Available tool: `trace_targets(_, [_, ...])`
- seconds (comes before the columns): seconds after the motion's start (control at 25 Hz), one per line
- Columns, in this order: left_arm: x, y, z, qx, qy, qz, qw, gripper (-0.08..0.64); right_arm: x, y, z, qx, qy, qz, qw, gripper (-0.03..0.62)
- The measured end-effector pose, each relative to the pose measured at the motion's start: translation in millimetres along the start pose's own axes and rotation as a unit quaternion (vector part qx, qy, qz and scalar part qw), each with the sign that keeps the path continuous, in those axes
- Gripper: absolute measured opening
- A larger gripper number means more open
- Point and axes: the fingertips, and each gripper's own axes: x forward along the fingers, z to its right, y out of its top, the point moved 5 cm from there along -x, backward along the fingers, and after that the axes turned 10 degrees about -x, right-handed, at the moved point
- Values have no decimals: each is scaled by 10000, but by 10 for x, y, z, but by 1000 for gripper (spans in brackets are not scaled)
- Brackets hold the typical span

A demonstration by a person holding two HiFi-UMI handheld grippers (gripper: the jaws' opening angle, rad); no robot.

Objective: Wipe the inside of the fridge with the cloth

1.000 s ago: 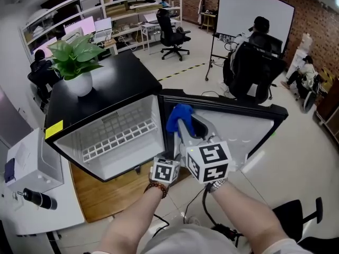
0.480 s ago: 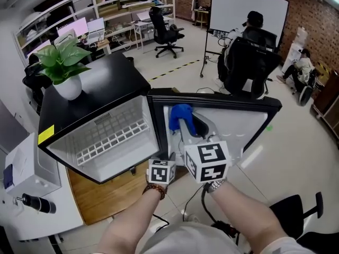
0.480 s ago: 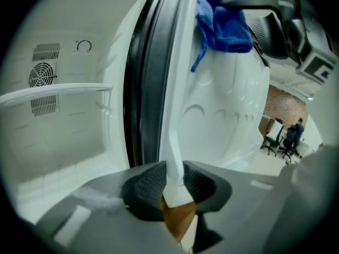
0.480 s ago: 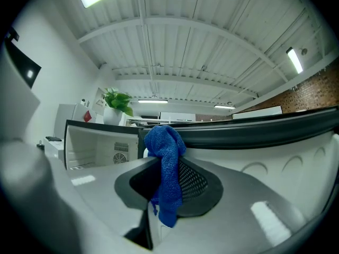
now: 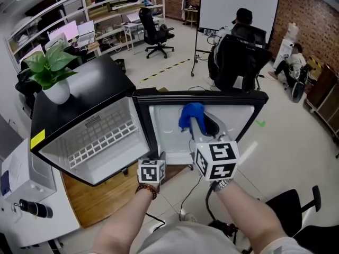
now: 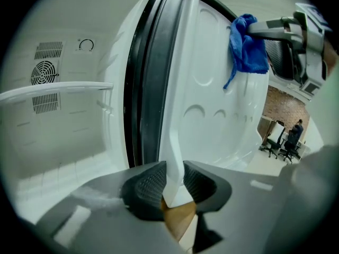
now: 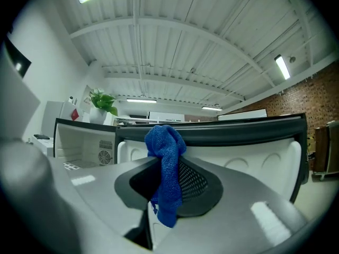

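Holds the blue cloth pinched between the pads of the right tool, with a bunch standing above the jaws and a tail hanging below. Carries it high on the white inner lining of the open fridge door. Looks pressed to the lining in the left gripper view, yet cannot confirm contact (the cloth itself covers the spot).

Has just been closing the left tool on a white edge of that door, low down and just beside the black seal, and now clamps that edge between both pads. From the head view, makes out mainly the two marker cubes and the forearms, and loses the left tool's tips behind the door's lower corner. Finds the right tool cut off by the rim of the left gripper view, and half of the door's dark pocket covered by it from above.

Keeps the cloth well apart from the inside of the fridge, with its white walls and wire shelf. Can see a potted plant on the black top; cannot read the yellow label at the front corner.
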Motion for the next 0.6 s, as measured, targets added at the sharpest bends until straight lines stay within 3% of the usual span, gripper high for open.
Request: trace_targets(0.6, [16, 6, 30, -60, 148, 30, 9999, 106, -382, -232, 1144, 55, -1120, -290, 9933, 78])
